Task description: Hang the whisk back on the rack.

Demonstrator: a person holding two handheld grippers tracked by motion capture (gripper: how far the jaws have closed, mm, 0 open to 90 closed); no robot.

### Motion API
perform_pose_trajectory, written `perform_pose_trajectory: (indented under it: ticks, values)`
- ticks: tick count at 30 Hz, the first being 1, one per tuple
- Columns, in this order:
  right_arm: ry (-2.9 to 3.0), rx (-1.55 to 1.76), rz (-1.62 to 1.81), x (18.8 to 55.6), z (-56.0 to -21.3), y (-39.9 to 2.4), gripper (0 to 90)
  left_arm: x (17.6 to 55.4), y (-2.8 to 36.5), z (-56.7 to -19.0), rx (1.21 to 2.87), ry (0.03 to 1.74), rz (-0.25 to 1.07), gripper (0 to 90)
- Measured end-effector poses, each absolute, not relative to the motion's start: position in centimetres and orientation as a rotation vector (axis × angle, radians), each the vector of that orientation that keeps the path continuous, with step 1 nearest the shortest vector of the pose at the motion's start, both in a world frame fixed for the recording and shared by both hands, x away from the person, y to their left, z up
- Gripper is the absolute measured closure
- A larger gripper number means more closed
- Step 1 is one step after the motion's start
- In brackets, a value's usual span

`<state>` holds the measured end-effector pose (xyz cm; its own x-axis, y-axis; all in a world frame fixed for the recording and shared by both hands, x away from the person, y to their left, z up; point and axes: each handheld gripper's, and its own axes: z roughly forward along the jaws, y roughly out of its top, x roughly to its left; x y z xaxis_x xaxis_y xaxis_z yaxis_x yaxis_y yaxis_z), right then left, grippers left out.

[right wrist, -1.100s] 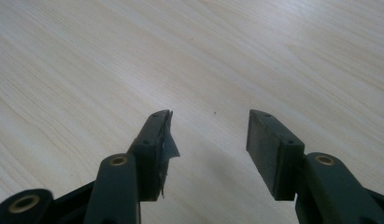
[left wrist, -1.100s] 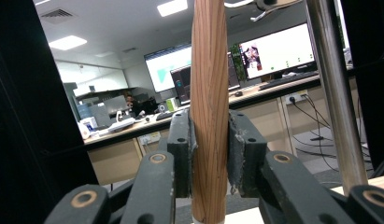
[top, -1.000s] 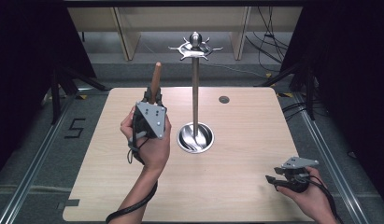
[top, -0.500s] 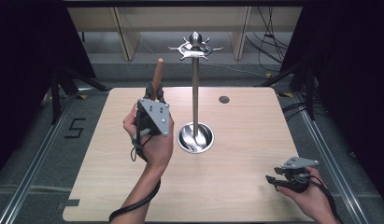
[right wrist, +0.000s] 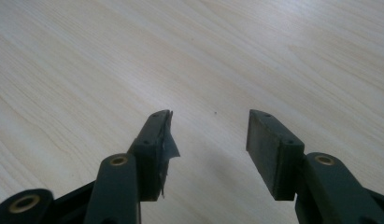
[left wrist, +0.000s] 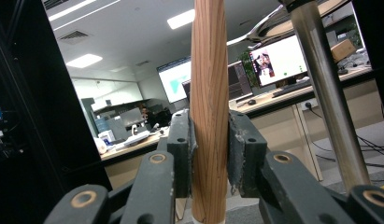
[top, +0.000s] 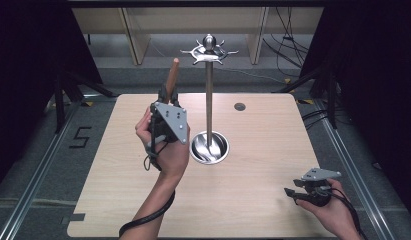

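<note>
Raised above the worktop beside a chrome hanging stand: a wooden handle held upright, clenched between the jaws of the left gripper, seemingly so its top end can reach the hooked crown overhead. Utensil head hidden below the jaws in the left gripper view. Off duty at the near right corner: the right gripper, jaws released and holding nothing, low over bare wood. Compared with a second ago, handle higher and closer to the pole; right side unchanged.
</note>
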<state>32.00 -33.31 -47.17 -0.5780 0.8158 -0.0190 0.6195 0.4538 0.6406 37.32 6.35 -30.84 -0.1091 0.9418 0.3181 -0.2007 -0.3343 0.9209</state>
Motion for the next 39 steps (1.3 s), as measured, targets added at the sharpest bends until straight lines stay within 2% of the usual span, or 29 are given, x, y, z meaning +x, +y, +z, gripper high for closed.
perform_pose_trajectory:
  ticks: [39]
  values:
    - [2.381, 1.233, 0.857, 32.0, -47.1, -33.3, 50.9, 37.9, 5.0, -30.4, 1.289, 0.889, 1.652, 71.9]
